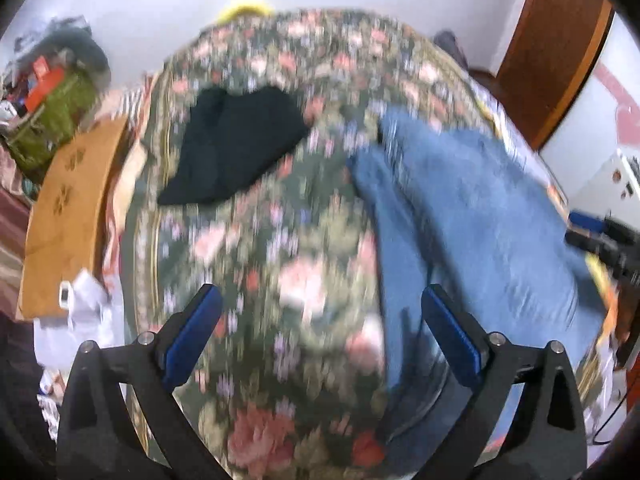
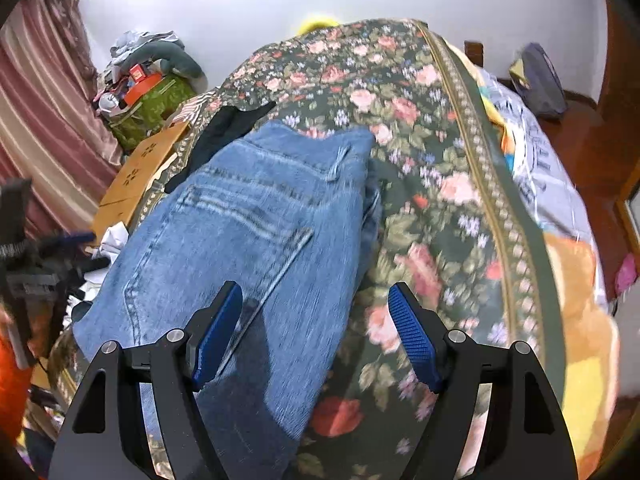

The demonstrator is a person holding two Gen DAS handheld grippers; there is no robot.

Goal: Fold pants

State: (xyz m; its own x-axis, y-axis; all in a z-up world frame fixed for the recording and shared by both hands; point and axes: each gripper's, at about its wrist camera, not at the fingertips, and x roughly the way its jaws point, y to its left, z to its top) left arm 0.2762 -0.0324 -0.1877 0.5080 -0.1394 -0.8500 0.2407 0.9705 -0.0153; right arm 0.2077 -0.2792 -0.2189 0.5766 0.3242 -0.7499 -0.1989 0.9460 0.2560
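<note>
Blue jeans point(image 2: 256, 224) lie folded on a bed with a dark floral cover point(image 2: 432, 200), waistband toward the far end. In the left wrist view the jeans point(image 1: 472, 208) lie to the right on the floral cover point(image 1: 256, 240). My left gripper point(image 1: 320, 316) is open and empty above the cover, just left of the jeans. My right gripper point(image 2: 316, 312) is open and empty above the jeans' right edge. The right gripper also shows at the right edge of the left wrist view point(image 1: 600, 236). A black garment point(image 1: 236, 148) lies folded farther back on the bed.
A cardboard box point(image 1: 68, 208) stands left of the bed, with a cluttered green bag point(image 1: 52, 116) behind it and a pink curtain point(image 2: 44, 120) beyond. White cloth point(image 1: 80, 312) lies by the box. A wooden door point(image 1: 556, 52) is at the right.
</note>
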